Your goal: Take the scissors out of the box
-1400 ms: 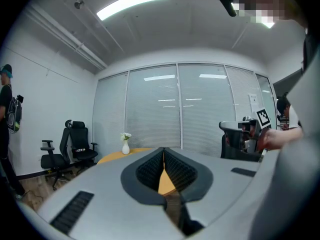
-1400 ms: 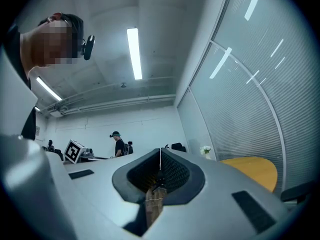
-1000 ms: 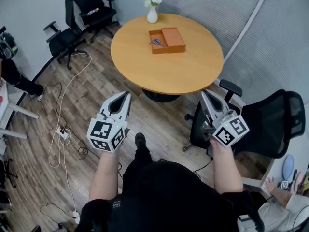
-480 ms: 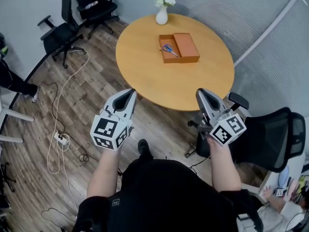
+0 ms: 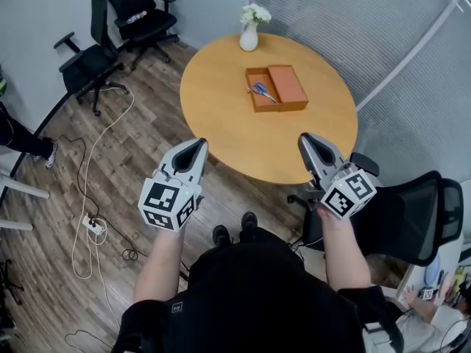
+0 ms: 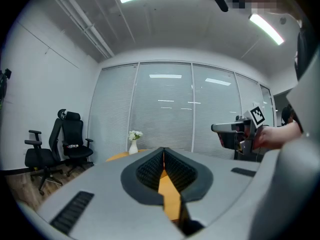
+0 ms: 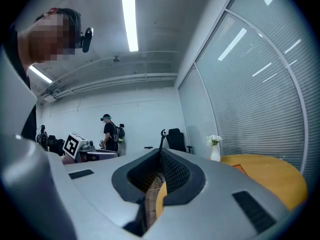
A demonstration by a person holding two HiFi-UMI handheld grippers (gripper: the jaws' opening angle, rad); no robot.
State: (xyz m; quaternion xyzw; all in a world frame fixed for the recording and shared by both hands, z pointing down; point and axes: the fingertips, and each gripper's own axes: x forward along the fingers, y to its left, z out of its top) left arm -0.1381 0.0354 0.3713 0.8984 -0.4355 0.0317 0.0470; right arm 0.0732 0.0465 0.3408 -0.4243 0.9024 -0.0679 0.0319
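An open brown box (image 5: 277, 88) lies on the far half of the round wooden table (image 5: 228, 116), its lid folded out to the right. Blue-handled scissors (image 5: 260, 90) lie in its left compartment. My left gripper (image 5: 198, 145) hangs shut over the floor just short of the table's near left edge. My right gripper (image 5: 306, 139) is shut above the table's near right edge. Both are empty and well short of the box. In the left gripper view the jaws (image 6: 163, 152) meet with nothing between them; the right gripper view shows its jaws (image 7: 160, 152) the same way.
A white vase of flowers (image 5: 249, 32) stands at the table's far edge. Black office chairs (image 5: 110, 39) sit at the back left, and another chair (image 5: 412, 212) is close by my right arm. Cables and a power strip (image 5: 92, 225) lie on the floor at left. A person (image 7: 108, 132) stands far off.
I have stepped nearer to the table, so the table and box sit lower and closer in view. The right gripper now reaches the table's near edge. Both grippers stay shut.
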